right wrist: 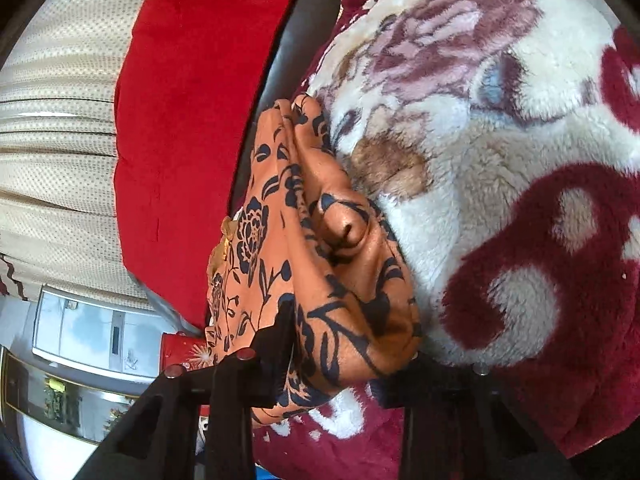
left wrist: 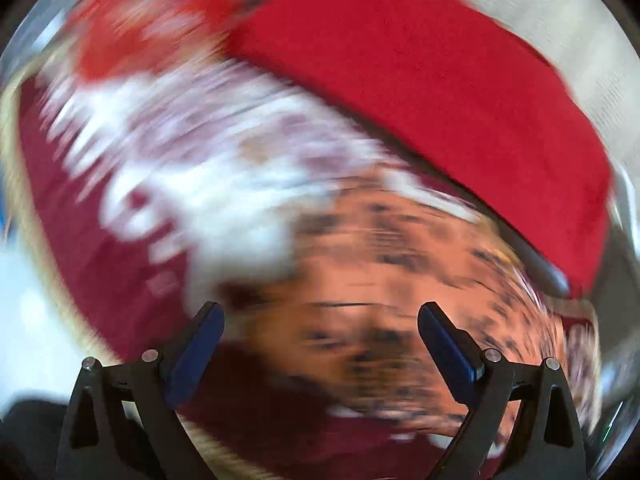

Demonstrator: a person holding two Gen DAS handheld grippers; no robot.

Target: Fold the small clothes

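Landmark = fleece blanket (right wrist: 500,168), maroon with cream floral print; it fills most of both views and everything sits against it.

Orange garment (right wrist: 320,264), black flower print: bunched and creased, lying on the blanket's edge on the side toward the red cushion (right wrist: 188,140); 1 end of it runs down into the right gripper (right wrist: 340,364).

Right gripper: fingers mostly buried under the cloth, jaws closed in on a fold of the orange garment; pads not visible, fabric drapes over both sides of the grip.

Left gripper (left wrist: 320,324): jaws wide apart, blue pads (left wrist: 200,344) exposed, nothing between them; left view is heavily motion-blurred, so detail is poor; the orange garment (left wrist: 400,280) shows as a smeared orange patch just past the fingertips, on the blanket (left wrist: 120,160); cannot tell whether the tips touch the cloth.

Containers: can't identify any in either view.

Surroundings, relative to the blanket: red cushion (left wrist: 420,80) alongside it, with a dark strip (right wrist: 296,40) of some surface showing between the 2; beyond the cushion a beige dotted curtain (right wrist: 60,140); below that a white panel (right wrist: 100,332) and a glass-fronted cabinet (right wrist: 60,400), contents too small to read; small red patterned item (right wrist: 180,348) beside the garment's lower end, unclear what it is.
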